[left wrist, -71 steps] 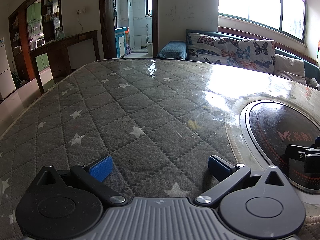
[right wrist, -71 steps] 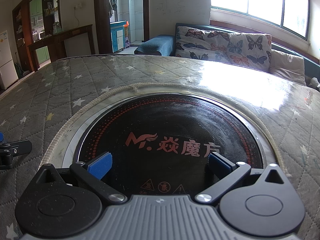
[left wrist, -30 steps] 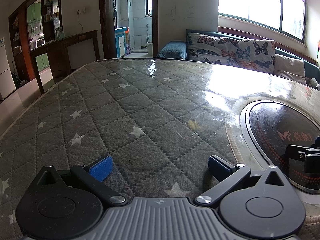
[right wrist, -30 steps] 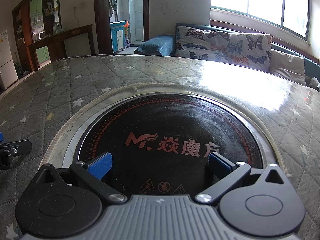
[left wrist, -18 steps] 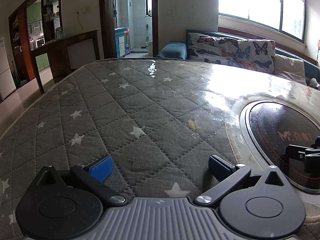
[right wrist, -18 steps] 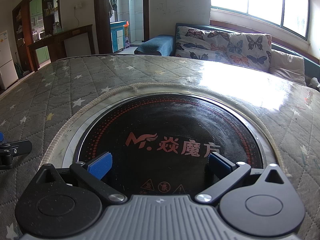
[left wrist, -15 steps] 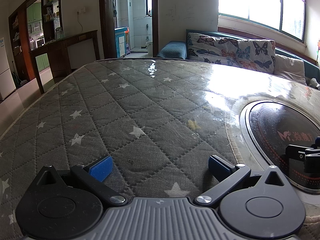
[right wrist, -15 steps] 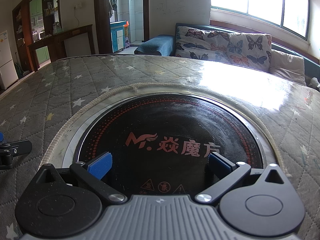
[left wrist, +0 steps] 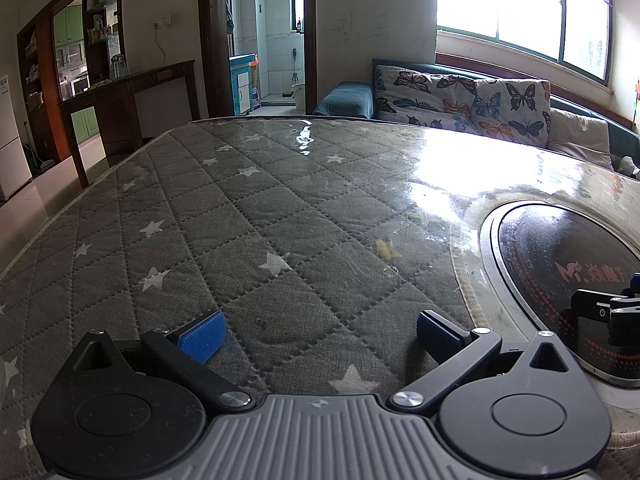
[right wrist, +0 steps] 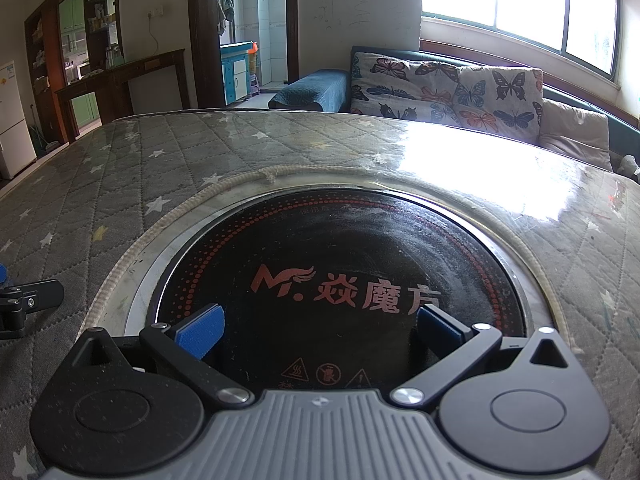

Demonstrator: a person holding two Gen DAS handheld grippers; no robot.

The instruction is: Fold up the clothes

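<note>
A: Where do the grippers stand?

B: The left gripper (left wrist: 318, 334) hangs low over the grey star-quilted table cover (left wrist: 248, 216), jaws spread wide, nothing between the blue pads (left wrist: 202, 336). The right gripper (right wrist: 318, 330) hangs over the round black cooktop (right wrist: 360, 264) set into the table, jaws equally released and empty.

A: Are they close?

B: Side by side. In the left wrist view the right gripper's finger shows at the right edge, over the cooktop.

A: And the clothes?

B: No garment shows in either view, so I cannot tell where they are. Beyond the far edge stands a sofa with butterfly cushions (right wrist: 448, 88) under a bright window (left wrist: 524, 16).
</note>
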